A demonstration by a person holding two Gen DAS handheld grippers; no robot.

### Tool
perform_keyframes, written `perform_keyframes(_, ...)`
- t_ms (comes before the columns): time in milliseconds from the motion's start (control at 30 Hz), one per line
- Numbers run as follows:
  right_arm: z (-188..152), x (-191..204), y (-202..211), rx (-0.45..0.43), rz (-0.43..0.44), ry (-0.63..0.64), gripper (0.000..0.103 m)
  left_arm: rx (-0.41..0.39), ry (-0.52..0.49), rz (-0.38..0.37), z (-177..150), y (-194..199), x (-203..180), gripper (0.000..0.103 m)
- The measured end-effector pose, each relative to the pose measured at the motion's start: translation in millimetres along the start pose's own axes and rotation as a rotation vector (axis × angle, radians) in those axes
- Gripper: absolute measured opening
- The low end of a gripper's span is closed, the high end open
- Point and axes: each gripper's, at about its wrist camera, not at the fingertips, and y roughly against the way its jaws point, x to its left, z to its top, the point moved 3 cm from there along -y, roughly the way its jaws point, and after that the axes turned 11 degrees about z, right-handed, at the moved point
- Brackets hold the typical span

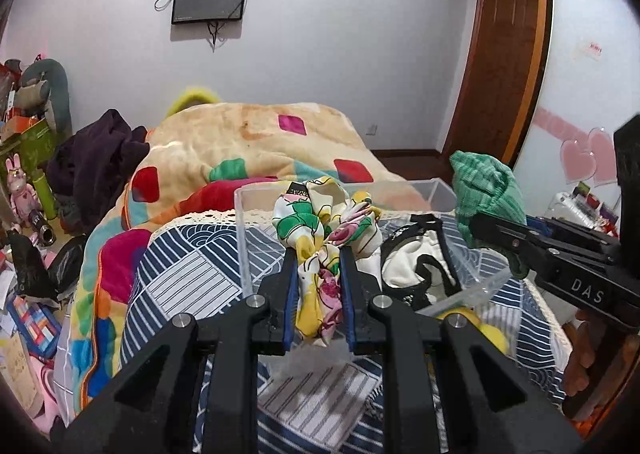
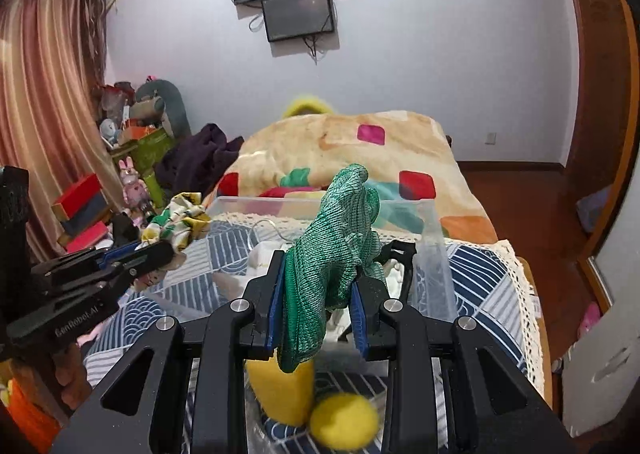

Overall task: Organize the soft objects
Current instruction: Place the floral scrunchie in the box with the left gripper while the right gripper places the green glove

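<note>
My left gripper is shut on a floral cloth, white with green, yellow and pink, held above a clear plastic bin on the bed. My right gripper is shut on a green knit cloth over the same bin. A white and black soft item lies in the bin. A yellow soft object and a yellow ball lie below the right gripper. The right gripper with the green cloth shows at the right of the left wrist view. The left gripper with the floral cloth shows at the left of the right wrist view.
The bed has a blue and white patterned cover and a colourful blanket behind the bin. A dark purple garment lies at the blanket's left. Toys and boxes crowd the floor at left. A wooden door stands at right.
</note>
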Motion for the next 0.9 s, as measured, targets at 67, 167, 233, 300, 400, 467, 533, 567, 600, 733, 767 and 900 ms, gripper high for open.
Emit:
perform_keyframes(67,1,-1,-7,0.020,0.016,0.007,0.026,0.012,-0.012,0.009,0,-9,-3,0.019)
perform_keyframes(167,2,1,-22,0.065,0.023,0.011,0.027,0.038,-0.020,0.006,-1,-21,-5,0.019)
perform_keyframes(233,2,2,-29,0.087,0.034,0.013,0.027,0.057,-0.024,0.006,-1,-29,-8,0.019)
perform_keyframes(300,0,3,-38,0.120,0.039,0.015,0.027,0.074,-0.027,0.007,-2,-36,-9,0.019)
perform_keyframes(400,-2,2,-48,0.158,0.038,0.016,0.028,0.096,-0.021,0.003,-3,-44,-9,0.019)
perform_keyframes(467,-4,1,-53,0.181,0.033,0.011,0.028,0.104,-0.018,0.000,-3,-47,-9,0.023)
perform_keyframes(533,-7,1,-54,0.199,0.018,0.008,0.028,0.110,-0.014,0.002,-3,-49,-8,0.029)
perform_keyframes(567,-8,1,-55,0.206,0.021,0.006,0.029,0.112,-0.011,0.000,-3,-50,-8,0.035)
perform_keyframes(600,-8,1,-54,0.211,0.025,0.005,0.031,0.113,-0.005,-0.007,-3,-49,-7,0.038)
perform_keyframes(733,-7,-1,-50,0.207,0.018,0.006,0.044,0.102,0.005,-0.011,-2,-44,-5,0.045)
perform_keyframes(767,-7,-1,-45,0.196,0.014,0.009,0.049,0.099,0.007,-0.013,-1,-42,-4,0.047)
perform_keyframes(900,-1,-1,-29,0.143,0.009,0.011,0.068,0.068,0.015,-0.020,2,-27,-1,0.057)
